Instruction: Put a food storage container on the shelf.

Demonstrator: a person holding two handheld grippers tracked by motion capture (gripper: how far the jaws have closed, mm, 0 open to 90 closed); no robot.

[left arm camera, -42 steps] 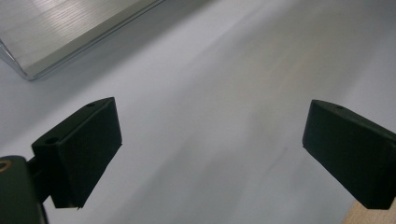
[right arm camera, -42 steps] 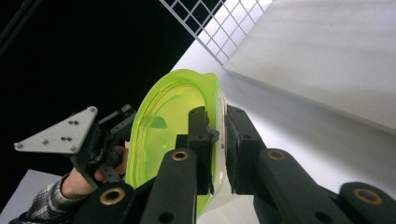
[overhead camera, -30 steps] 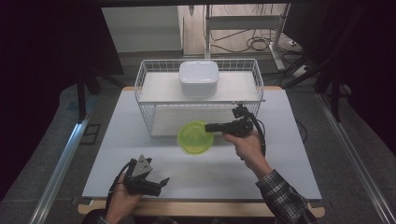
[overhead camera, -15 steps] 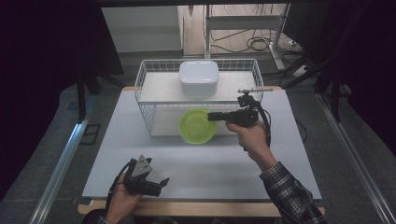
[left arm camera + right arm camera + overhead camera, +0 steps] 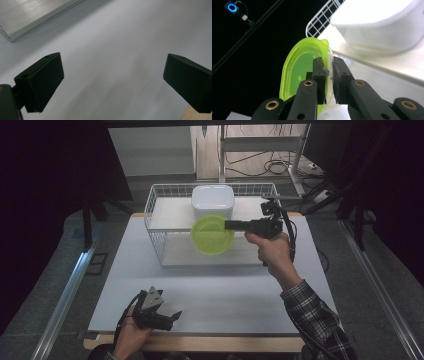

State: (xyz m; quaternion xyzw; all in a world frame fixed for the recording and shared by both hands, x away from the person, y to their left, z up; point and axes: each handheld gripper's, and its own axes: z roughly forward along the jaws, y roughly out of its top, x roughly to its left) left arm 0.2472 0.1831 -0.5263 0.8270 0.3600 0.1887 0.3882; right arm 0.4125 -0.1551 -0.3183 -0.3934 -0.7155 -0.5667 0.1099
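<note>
A lime-green translucent bowl (image 5: 212, 234) hangs in the air in front of the white wire basket (image 5: 155, 210), with its opening turned toward the camera. My right gripper (image 5: 228, 225) is shut on the bowl's right rim and points left. In the right gripper view the bowl (image 5: 297, 72) stands on edge and the two black fingers (image 5: 319, 75) pinch its wall. My left gripper (image 5: 172, 316) rests near the table's front left edge. Its jaws stand wide apart over the bare white tabletop (image 5: 120, 62), with nothing between them.
A white tub (image 5: 213, 201) sits upside down on the basket's upper shelf and appears close by in the right gripper view as the tub (image 5: 382, 25). The basket stands at the back of the white table (image 5: 225, 290). A metal rail (image 5: 65, 295) runs along the left.
My right gripper has lifted the green bowl up from the table, to the height of the basket's front wall. The left gripper has kept still.
</note>
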